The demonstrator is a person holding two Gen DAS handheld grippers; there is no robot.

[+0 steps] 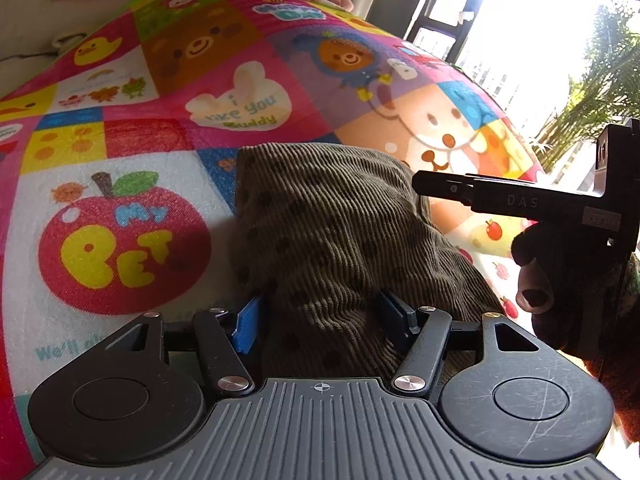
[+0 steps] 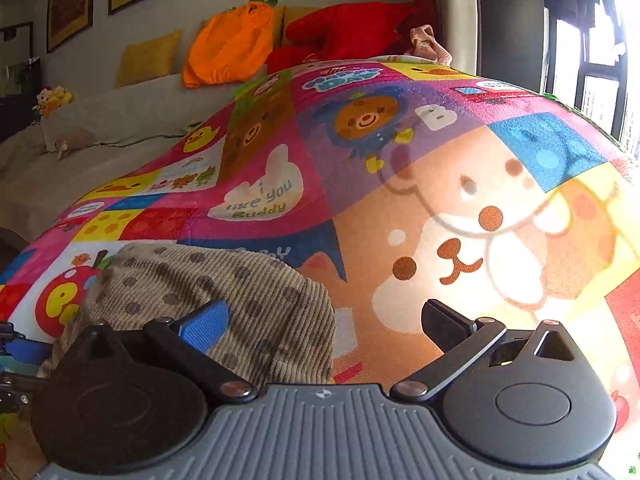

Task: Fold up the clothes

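A folded olive-brown corduroy garment with dark dots (image 1: pixel 328 216) lies on a colourful cartoon play mat (image 1: pixel 120 140). My left gripper (image 1: pixel 320 320) sits at the garment's near edge. Its blue pads (image 1: pixel 246 320) press on bunched cloth from both sides, so it is shut on the garment. In the right wrist view the garment (image 2: pixel 240 292) lies at lower left. My right gripper (image 2: pixel 324 320) is open and holds nothing; its left pad hangs over the garment's right edge, its right finger over bare mat. The right gripper (image 1: pixel 440 186) also appears side-on, with a gloved hand (image 1: pixel 536 276) on it.
Beyond the mat a beige sofa (image 2: pixel 120 112) carries an orange cushion (image 2: pixel 228 48), a red plush (image 2: pixel 348 28) and a yellow pillow (image 2: pixel 148 56). A small pink cloth (image 2: pixel 428 46) lies at the mat's far edge. A bright window (image 1: pixel 532 32) is at the right.
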